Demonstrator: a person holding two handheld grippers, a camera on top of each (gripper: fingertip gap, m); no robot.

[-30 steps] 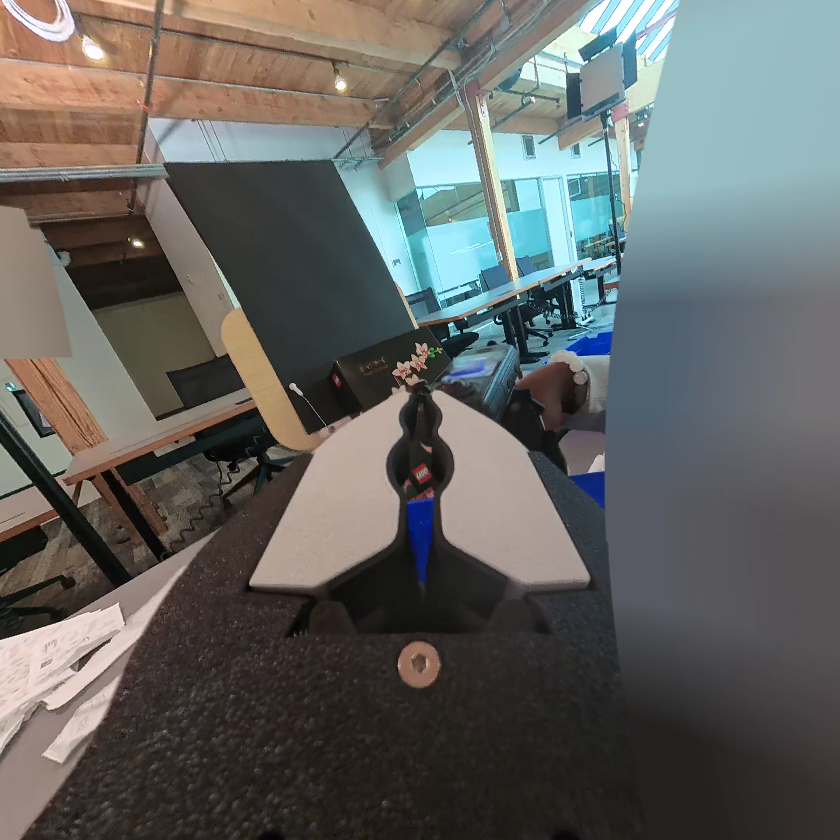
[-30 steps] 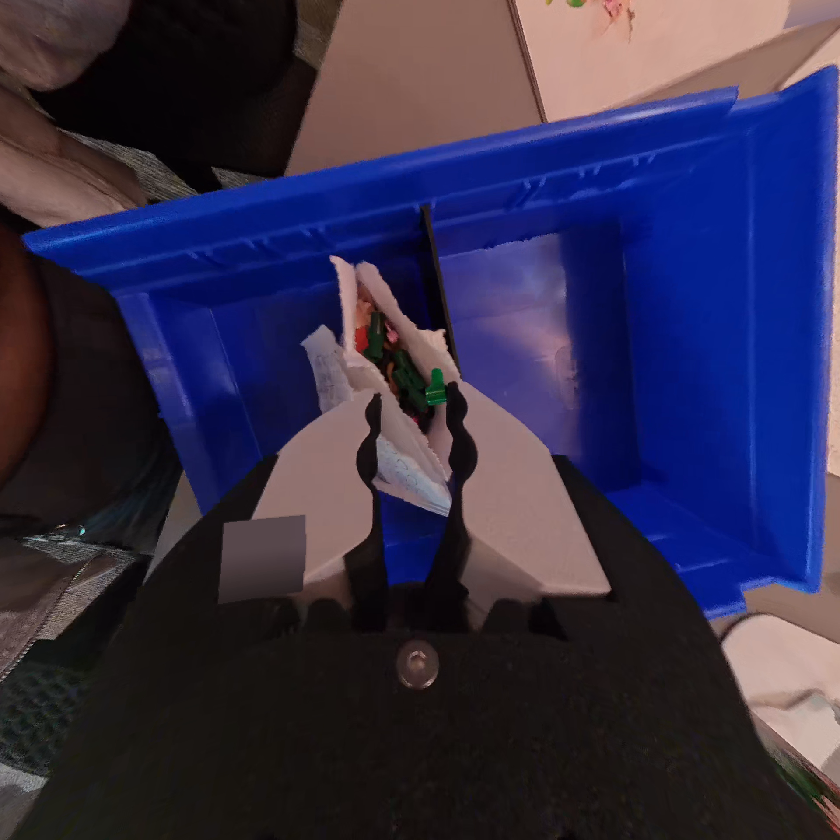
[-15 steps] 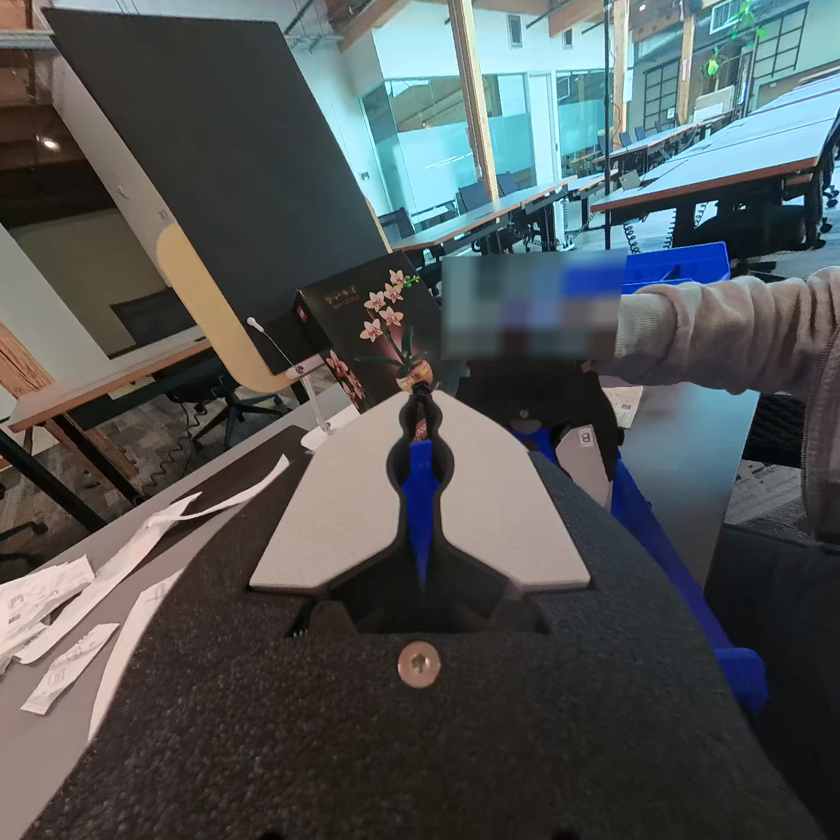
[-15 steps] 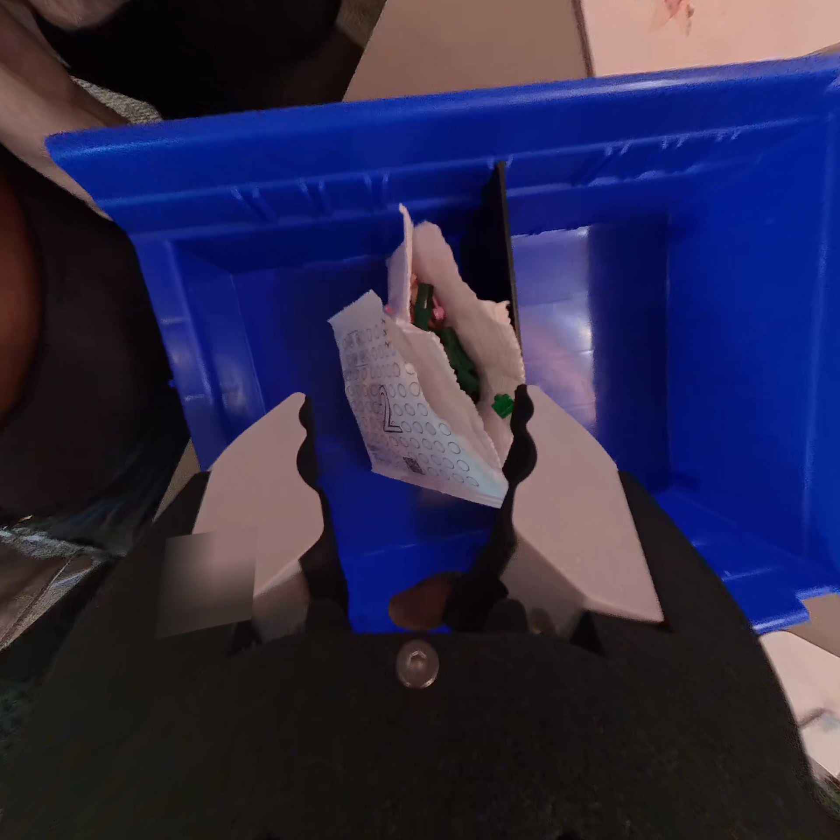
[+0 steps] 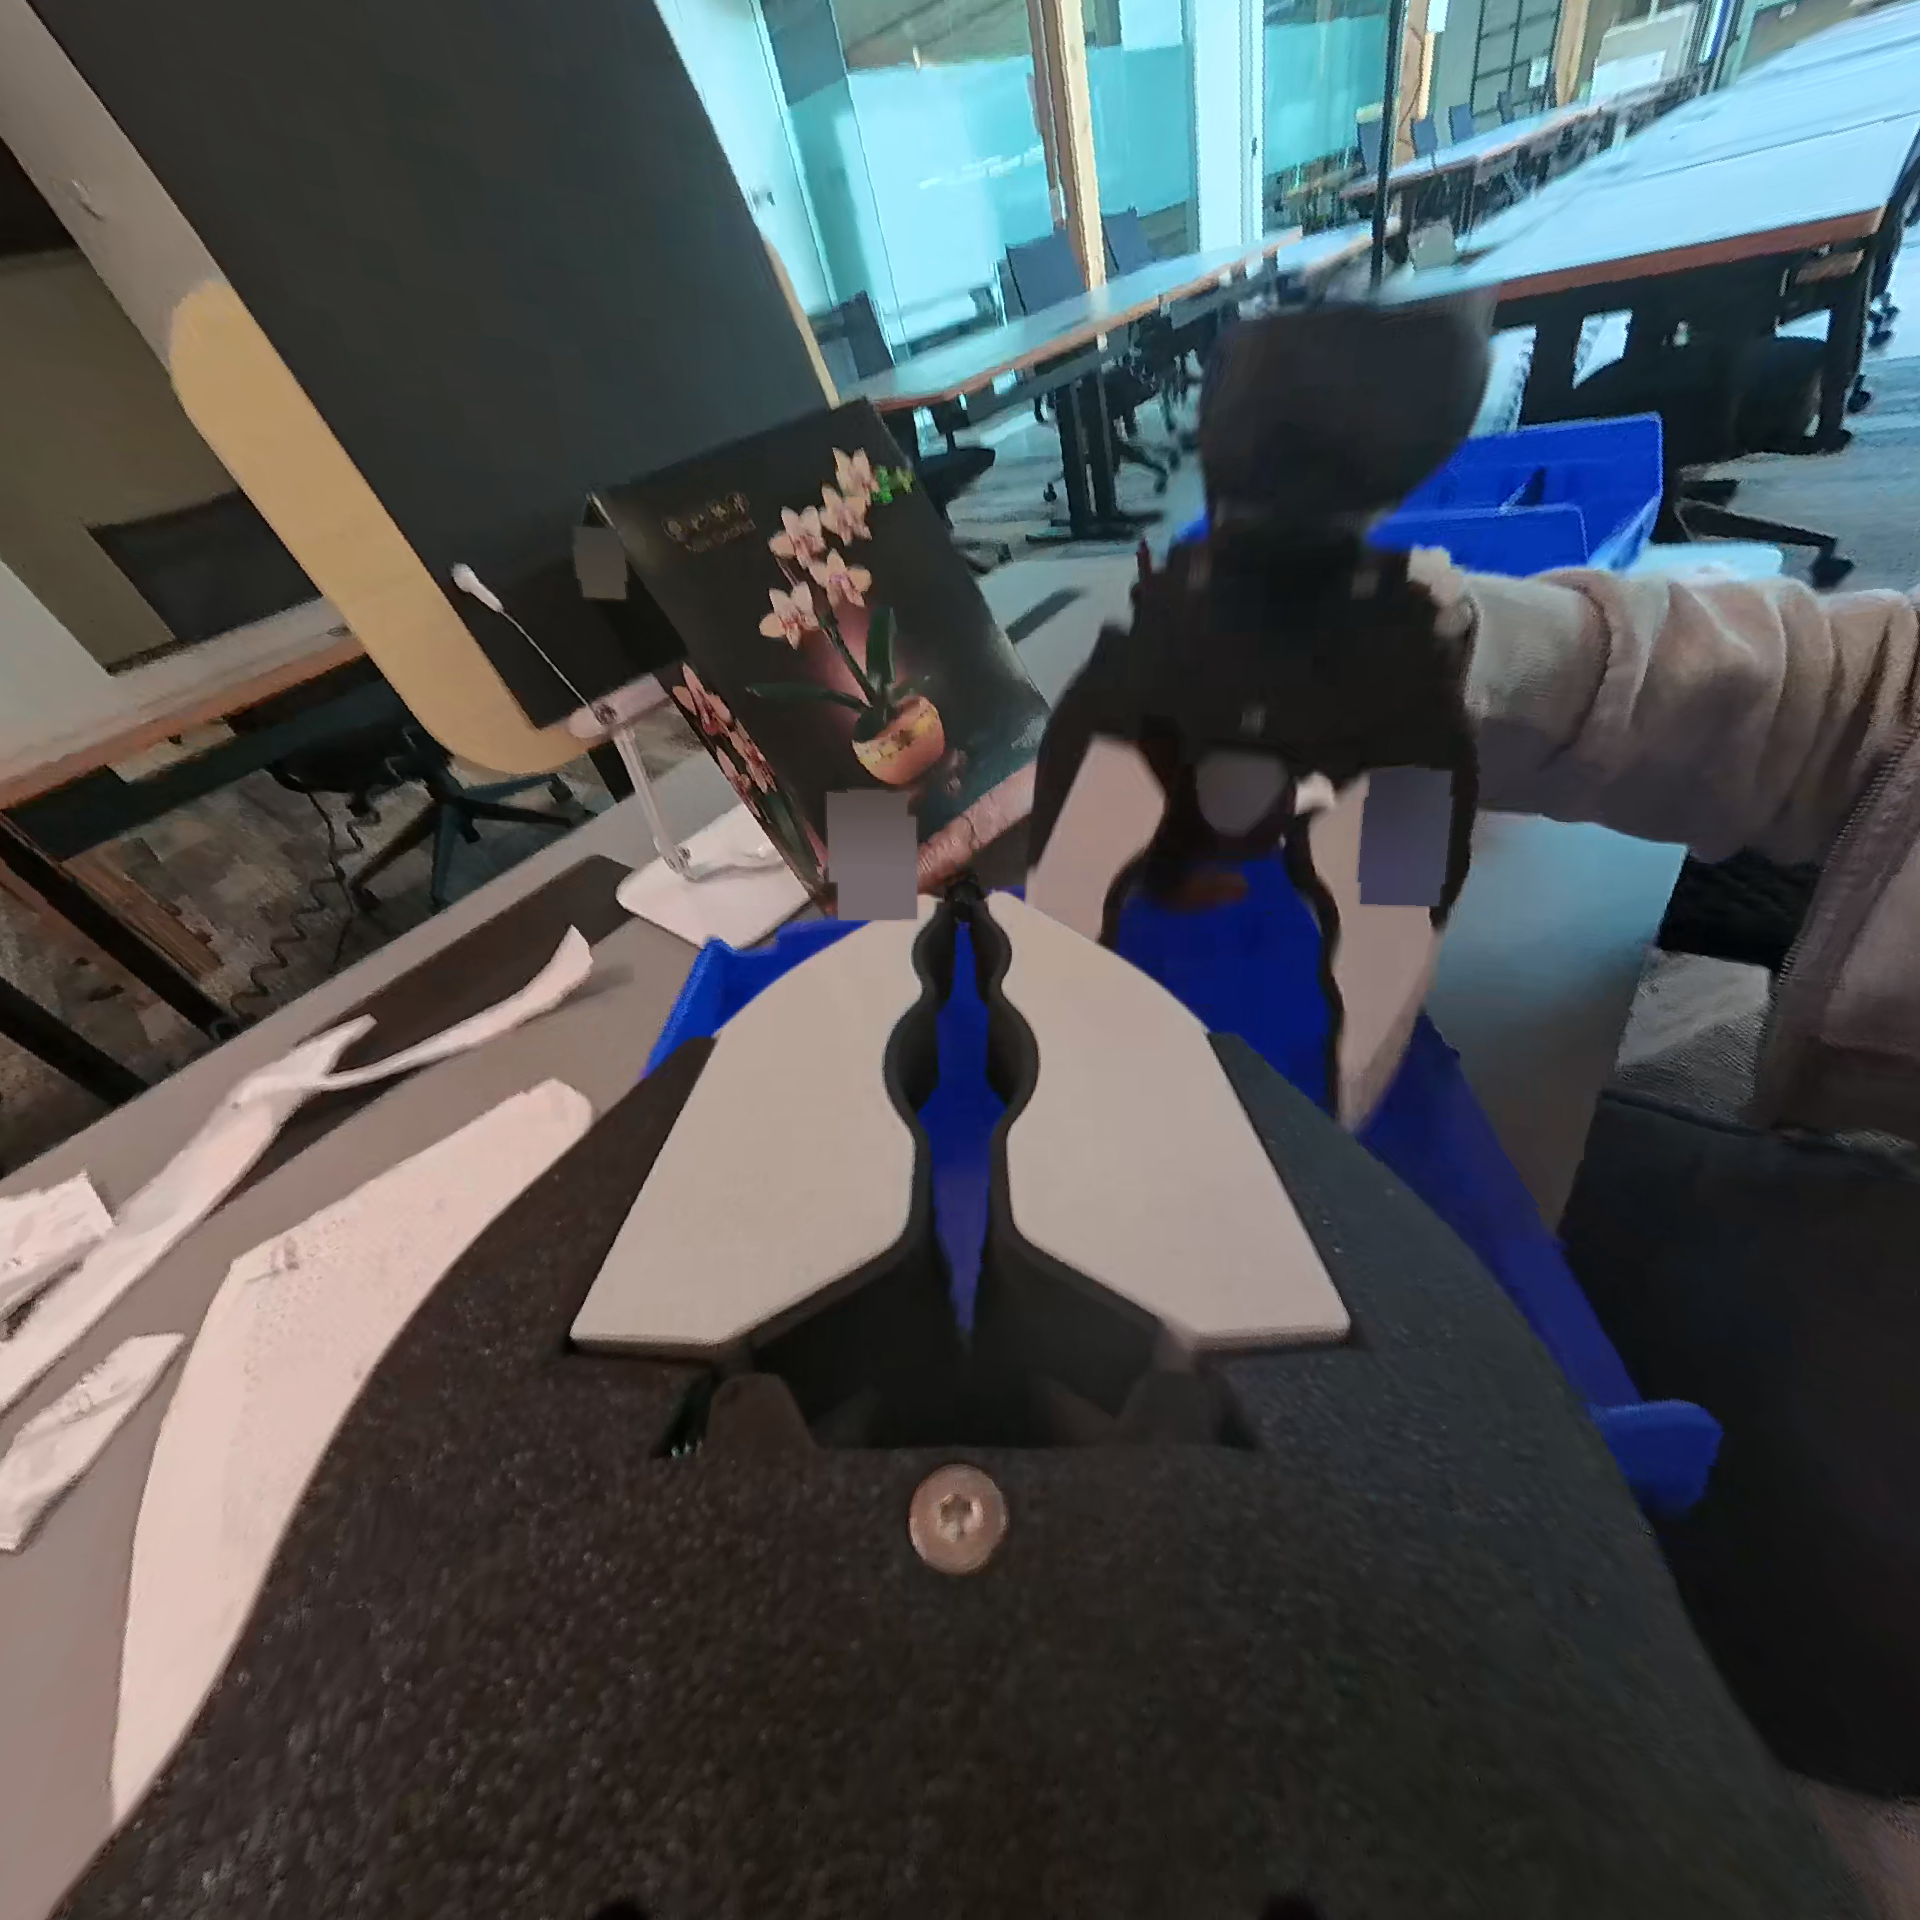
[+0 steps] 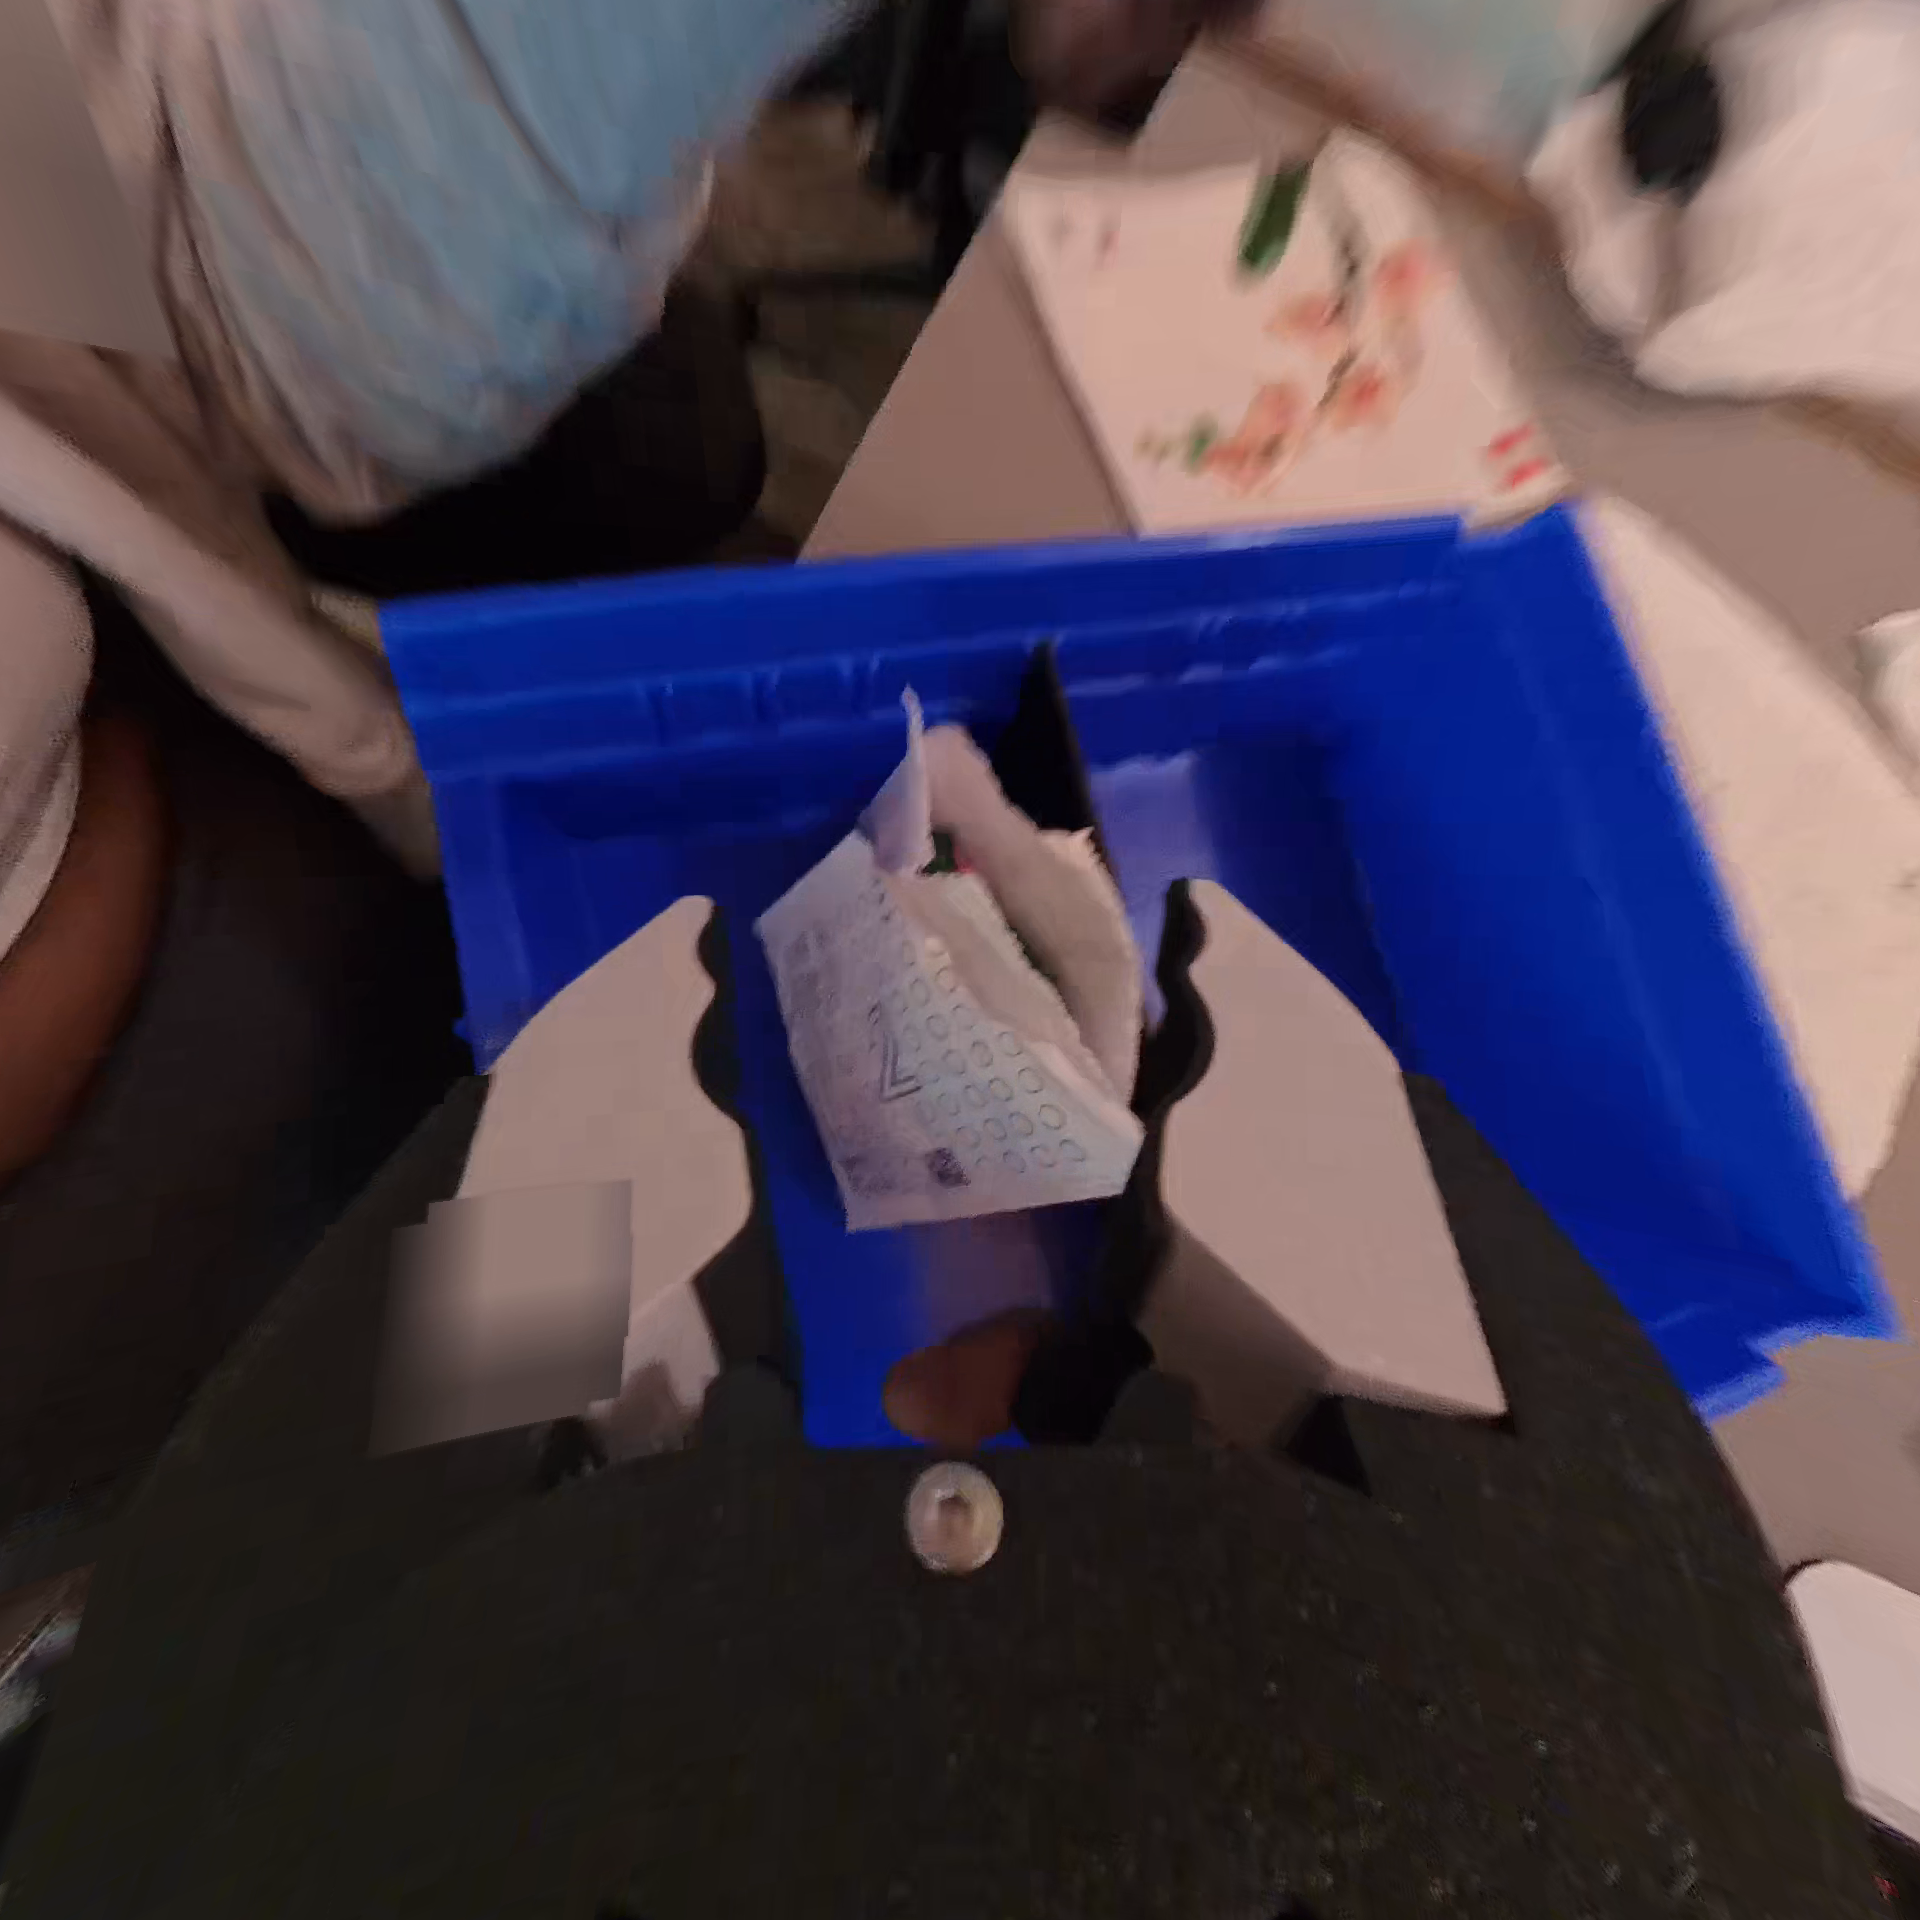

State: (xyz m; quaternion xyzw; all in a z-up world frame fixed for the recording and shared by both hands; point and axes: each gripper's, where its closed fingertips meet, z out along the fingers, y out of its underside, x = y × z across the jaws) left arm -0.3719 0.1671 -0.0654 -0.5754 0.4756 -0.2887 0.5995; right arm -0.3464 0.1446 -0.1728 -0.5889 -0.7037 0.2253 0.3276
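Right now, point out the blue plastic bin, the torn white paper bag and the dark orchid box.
blue plastic bin (image 6: 1558, 935): right wrist view, inner wall.
torn white paper bag (image 6: 935, 1081): right wrist view, printed face.
dark orchid box (image 5: 831, 665): left wrist view, front face.

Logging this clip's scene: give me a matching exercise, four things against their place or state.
Things:
1. left gripper
2. right gripper
3. torn paper bag
4. flower-picture box

Places or states:
A. lies in the blue bin, beside its black divider
B. stands propped on the table beyond the bin
C. shut on the blue bin's wall
D. open, above the bin

Pairs: 1-C, 2-D, 3-A, 4-B
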